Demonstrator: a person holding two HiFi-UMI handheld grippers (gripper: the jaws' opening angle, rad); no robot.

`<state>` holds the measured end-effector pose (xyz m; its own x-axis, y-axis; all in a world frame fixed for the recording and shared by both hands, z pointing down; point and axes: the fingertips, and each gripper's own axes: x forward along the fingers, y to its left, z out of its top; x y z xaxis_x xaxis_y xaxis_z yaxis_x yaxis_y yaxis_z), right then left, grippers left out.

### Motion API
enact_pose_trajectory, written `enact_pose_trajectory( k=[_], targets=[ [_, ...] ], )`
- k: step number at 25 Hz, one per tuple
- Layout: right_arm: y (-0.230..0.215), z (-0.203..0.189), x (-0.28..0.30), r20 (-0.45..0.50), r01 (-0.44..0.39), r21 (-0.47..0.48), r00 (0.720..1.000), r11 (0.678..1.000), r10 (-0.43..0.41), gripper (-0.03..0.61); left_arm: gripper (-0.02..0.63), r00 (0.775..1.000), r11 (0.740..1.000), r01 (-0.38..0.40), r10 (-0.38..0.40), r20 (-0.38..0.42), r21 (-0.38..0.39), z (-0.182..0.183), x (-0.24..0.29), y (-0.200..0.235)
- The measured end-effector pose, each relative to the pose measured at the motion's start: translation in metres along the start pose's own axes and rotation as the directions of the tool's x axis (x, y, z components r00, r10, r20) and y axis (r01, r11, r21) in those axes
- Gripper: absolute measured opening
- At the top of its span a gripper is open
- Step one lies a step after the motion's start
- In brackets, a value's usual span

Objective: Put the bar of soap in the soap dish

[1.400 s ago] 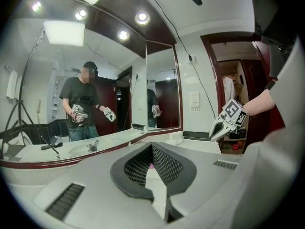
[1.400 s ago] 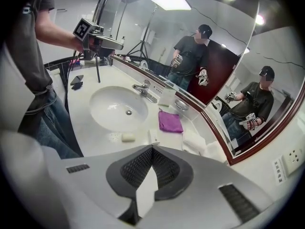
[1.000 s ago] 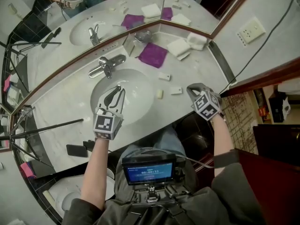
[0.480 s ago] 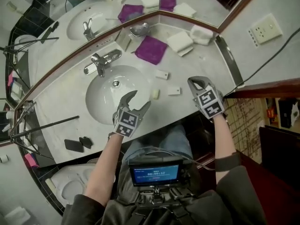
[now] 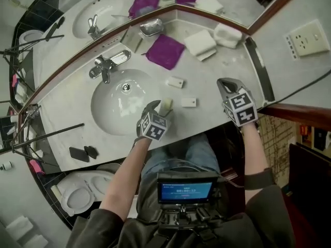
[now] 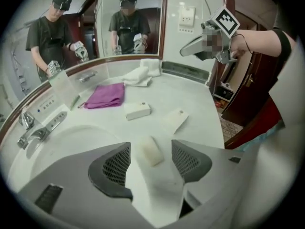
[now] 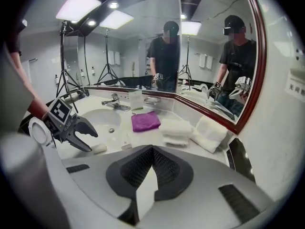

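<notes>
Left gripper view looks straight down the left gripper (image 6: 150,144): its jaws stand wide, having just eased in a touch, with the bar of soap (image 6: 151,151) lying between them. Neither pad seems to press on it yet. The pale bar lies askew to the jaws, flat on the countertop (image 6: 200,99).

In the head view the left gripper (image 5: 160,108) sits just below centre frame. The bar of soap (image 5: 166,105) is right at the lip of the basin (image 5: 111,105). The right gripper (image 5: 226,82), at centre right, is closed on nothing and hangs over the counter's edge, well apart from the soap.

The soap dish (image 5: 150,30), a shiny metal one, I'd say, waits at the upper centre by the mirror corner, beyond the purple cloth (image 5: 165,50).

From where I stand the trouble looks like this: the bar is small and smooth and lies crooked, so a squeeze on its corners could squirt it out, and the basin is right beside it to roll into. A weak pinch could also let it drop on the long carry over the cloth. A small box (image 5: 189,102) lies close on the right and could get nudged.
</notes>
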<state>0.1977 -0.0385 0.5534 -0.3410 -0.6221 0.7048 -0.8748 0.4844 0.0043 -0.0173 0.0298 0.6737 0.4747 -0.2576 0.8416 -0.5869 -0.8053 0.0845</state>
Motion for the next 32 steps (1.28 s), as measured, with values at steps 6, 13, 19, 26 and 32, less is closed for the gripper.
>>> enact_pose_trajectory(
  k=[6,13,19,26,32],
  targets=[
    [-0.029,-0.023,0.015,-0.007,0.03,0.091,1.0,0.995,-0.03,0.02,0.247,0.993,0.999,-0.004,0.0,-0.114,-0.038,-0.023,0.028,0.004],
    [-0.043,-0.044,0.031,-0.044,0.022,0.172,0.999,0.985,-0.015,0.02,0.189,0.986,0.999,-0.029,0.023,-0.167,-0.032,-0.029,0.041,0.001],
    [-0.053,-0.056,0.043,-0.064,0.014,0.23,0.998,0.973,0.001,0.02,0.137,0.987,0.998,-0.024,0.014,-0.163,-0.058,-0.03,0.042,-0.004],
    [-0.059,-0.062,0.052,-0.081,0.008,0.267,0.997,0.964,0.014,0.02,0.124,0.985,0.999,-0.002,-0.006,-0.17,-0.05,-0.027,0.041,-0.003],
    [-0.061,-0.072,0.056,-0.103,0.018,0.34,0.995,0.94,0.018,0.02,0.124,0.988,1.0,-0.004,0.002,-0.154,-0.015,-0.016,0.034,0.012]
  ],
)
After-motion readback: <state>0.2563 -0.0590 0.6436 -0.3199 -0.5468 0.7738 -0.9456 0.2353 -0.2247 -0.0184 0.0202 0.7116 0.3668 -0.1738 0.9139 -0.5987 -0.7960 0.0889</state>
